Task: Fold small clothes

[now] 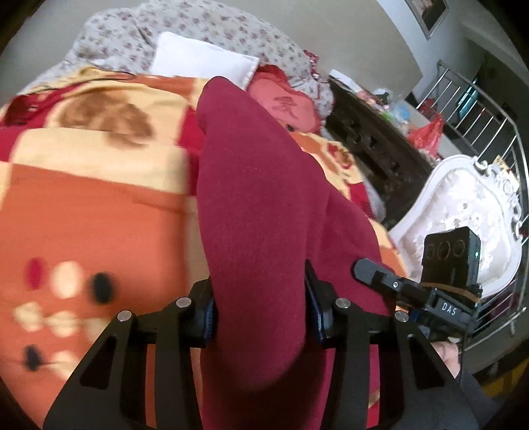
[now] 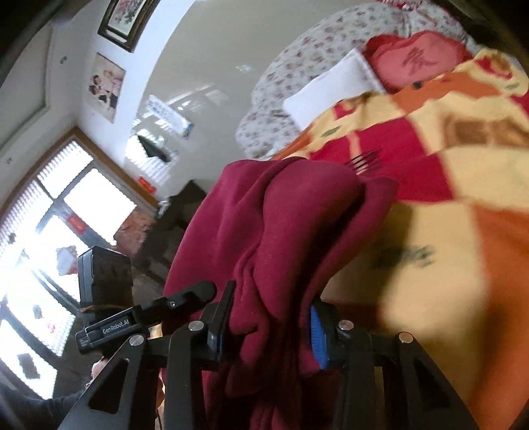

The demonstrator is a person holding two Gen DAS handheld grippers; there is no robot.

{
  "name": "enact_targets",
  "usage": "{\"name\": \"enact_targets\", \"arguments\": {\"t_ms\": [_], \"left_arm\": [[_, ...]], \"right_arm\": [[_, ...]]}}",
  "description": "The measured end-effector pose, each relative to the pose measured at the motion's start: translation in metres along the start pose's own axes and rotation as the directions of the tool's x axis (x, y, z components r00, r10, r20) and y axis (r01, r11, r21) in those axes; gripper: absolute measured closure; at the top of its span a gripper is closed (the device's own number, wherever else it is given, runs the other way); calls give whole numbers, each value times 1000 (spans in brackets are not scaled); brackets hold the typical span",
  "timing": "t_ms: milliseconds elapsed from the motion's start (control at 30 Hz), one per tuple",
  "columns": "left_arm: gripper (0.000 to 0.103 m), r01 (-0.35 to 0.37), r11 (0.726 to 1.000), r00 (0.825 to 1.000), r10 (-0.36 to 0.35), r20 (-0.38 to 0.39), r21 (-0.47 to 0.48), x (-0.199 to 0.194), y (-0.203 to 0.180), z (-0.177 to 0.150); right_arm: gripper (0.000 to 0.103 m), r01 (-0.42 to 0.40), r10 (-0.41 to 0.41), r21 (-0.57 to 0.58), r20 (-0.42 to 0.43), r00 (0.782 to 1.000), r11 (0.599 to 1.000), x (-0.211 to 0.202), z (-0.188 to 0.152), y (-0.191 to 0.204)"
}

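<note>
A dark red knit garment hangs between both grippers above the bed. My left gripper is shut on one edge of it, with the cloth bunched between the blue pads. My right gripper is shut on another edge of the same garment, which drapes in folds over its fingers. The right gripper also shows at the right of the left wrist view, and the left gripper at the left of the right wrist view. The garment's lower part is hidden below both frames.
An orange, red and cream blanket covers the bed. A white pillow, a red cushion and a floral quilt lie at its head. A white ornate chair and a dark cabinet stand to the right. A window is on the left.
</note>
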State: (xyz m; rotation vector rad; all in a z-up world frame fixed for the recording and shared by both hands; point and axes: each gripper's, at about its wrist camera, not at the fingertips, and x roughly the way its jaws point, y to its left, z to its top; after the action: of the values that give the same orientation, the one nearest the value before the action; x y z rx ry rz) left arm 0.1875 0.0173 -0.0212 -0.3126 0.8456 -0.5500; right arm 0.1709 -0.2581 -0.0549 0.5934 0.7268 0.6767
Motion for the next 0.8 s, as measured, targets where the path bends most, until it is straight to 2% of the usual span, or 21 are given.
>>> {"name": "enact_targets", "arguments": {"t_ms": [100, 167, 233, 367, 433, 500, 567, 600, 700, 800], "left_arm": [[60, -43, 999, 999, 43, -24, -14, 0, 24, -11], [60, -54, 998, 997, 53, -61, -22, 15, 36, -18], [53, -87, 996, 993, 86, -87, -11, 32, 40, -21], [53, -27, 1000, 998, 26, -65, -14, 13, 47, -21], [53, -34, 999, 999, 35, -38, 15, -6, 49, -20], [53, -37, 998, 999, 36, 32, 44, -30, 48, -17], [53, -2, 998, 996, -2, 85, 56, -50, 48, -12], [53, 15, 998, 995, -21, 101, 67, -56, 45, -9], [55, 7, 993, 995, -19, 99, 120, -48, 33, 2], [60, -4, 998, 999, 1, 45, 61, -20, 45, 4]], "right_arm": [[66, 29, -30, -14, -39, 999, 999, 25, -14, 9], [65, 118, -117, 4, -75, 990, 993, 41, -20, 2], [62, 175, -169, 38, -110, 979, 984, 45, -24, -6], [60, 218, -215, 29, -98, 972, 975, 26, -20, 6], [60, 244, -248, -58, -78, 966, 968, 12, -19, 28], [60, 231, -247, -185, -70, 966, 955, 1, -25, 59], [60, 227, -260, -327, -63, 963, 918, -1, -34, 90], [60, 206, -258, -417, -73, 963, 885, 2, -44, 111], [60, 189, -282, -563, -83, 956, 805, 21, -61, 141], [60, 189, -300, -590, -95, 949, 785, 40, -70, 143]]}}
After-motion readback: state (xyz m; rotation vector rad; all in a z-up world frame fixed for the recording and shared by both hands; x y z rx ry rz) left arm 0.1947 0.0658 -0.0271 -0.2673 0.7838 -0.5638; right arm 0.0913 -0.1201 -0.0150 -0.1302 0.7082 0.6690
